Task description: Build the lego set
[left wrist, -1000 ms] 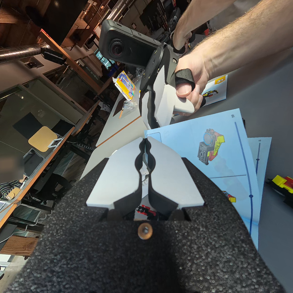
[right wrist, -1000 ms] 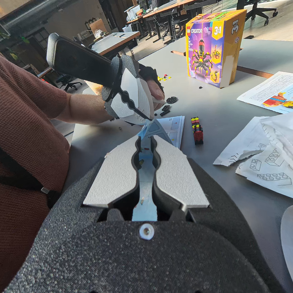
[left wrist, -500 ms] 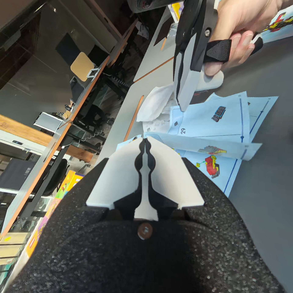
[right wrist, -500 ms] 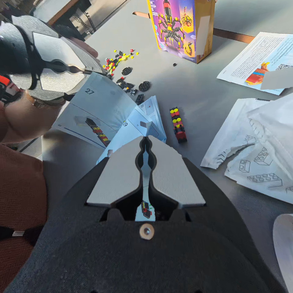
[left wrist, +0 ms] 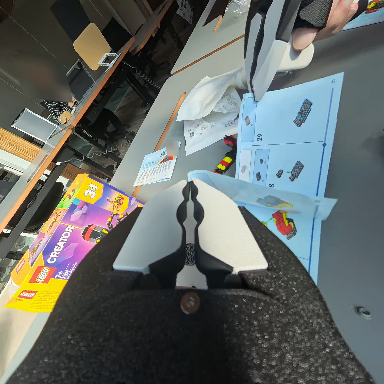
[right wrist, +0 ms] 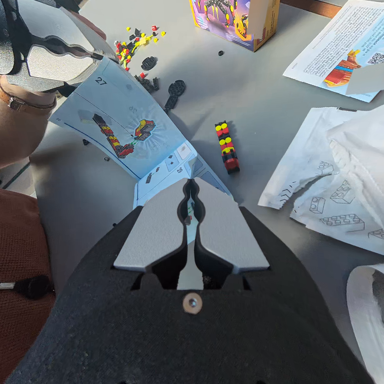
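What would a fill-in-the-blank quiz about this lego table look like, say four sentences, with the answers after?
1. The left gripper has its jaws shut on a raised ____ of the blue instruction booklet.
2. The right gripper has its jaws ____.
3. The assembled lego strip lies on the ____ table.
4. Loose lego pieces lie between the left gripper and the upright lego ____.
Answers: page; shut; grey; box.
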`<state>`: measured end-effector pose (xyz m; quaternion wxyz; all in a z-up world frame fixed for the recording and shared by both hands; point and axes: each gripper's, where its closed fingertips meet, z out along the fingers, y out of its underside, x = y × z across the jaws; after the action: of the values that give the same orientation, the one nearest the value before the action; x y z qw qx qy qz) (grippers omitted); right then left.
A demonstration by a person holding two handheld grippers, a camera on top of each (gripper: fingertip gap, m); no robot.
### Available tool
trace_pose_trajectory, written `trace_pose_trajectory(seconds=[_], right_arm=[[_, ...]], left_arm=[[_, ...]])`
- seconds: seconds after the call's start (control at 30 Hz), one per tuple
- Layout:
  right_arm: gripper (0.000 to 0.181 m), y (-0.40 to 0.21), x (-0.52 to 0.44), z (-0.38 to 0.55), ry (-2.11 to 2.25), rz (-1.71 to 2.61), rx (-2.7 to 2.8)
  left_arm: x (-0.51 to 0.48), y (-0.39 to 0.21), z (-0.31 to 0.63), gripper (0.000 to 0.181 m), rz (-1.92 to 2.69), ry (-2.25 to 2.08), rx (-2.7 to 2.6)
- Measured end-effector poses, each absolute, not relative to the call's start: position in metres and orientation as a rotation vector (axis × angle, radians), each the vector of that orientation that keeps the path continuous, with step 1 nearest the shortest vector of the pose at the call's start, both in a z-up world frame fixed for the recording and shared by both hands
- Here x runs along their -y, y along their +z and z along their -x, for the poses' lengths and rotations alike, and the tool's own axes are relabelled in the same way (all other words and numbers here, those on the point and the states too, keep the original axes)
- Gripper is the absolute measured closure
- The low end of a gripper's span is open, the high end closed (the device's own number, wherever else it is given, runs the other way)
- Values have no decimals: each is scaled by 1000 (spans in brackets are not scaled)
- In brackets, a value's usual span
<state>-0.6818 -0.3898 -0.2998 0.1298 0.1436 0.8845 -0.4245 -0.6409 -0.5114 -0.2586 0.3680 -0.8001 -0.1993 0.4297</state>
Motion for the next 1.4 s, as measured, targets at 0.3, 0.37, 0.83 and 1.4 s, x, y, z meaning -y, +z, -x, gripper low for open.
trace_pose_trajectory(seconds=[0.3,0.37,0.83,1.4], right_arm=[[181,-304,319,704,-1201,-558,-2633],[181,-307,307,708,-1190,-585,-2635],[158,-321,272,698,-1190,-424,-2840],[156,-303,272,583,-1513,-261,-2801]], left_arm=[[542,-257,656,180,2101,1176,572],[540,-251,656,180,2106,1182,568],[508,-269,641,180,2244,1008,529],[417,-321,503,159,2034,546,643]])
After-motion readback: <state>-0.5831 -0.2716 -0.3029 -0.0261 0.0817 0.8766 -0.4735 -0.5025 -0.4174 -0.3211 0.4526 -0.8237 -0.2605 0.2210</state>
